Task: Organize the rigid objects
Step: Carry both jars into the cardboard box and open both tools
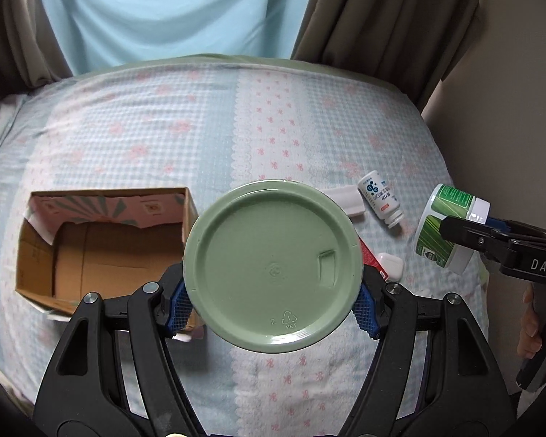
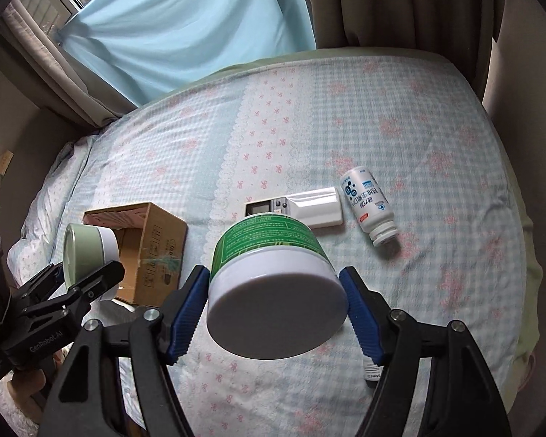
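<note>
My left gripper (image 1: 273, 300) is shut on a pale green jar (image 1: 273, 266), held above the bed with its base toward the camera, just right of an open cardboard box (image 1: 102, 240). The jar (image 2: 87, 255) and box (image 2: 153, 247) also show in the right wrist view. My right gripper (image 2: 275, 313) is shut on a green-labelled jar with a white lid (image 2: 273, 284), held above the bed; it also shows in the left wrist view (image 1: 444, 225). A white pill bottle (image 2: 369, 204) and a white remote (image 2: 305, 207) lie on the bed beyond it.
A patterned blue-and-pink bedsheet (image 1: 236, 127) covers the bed. A white earbud case (image 1: 391, 264) and a red item (image 1: 371, 258) lie right of the pale green jar. Curtains (image 1: 382, 11) hang behind the bed. A small dark item (image 2: 373, 373) lies under my right finger.
</note>
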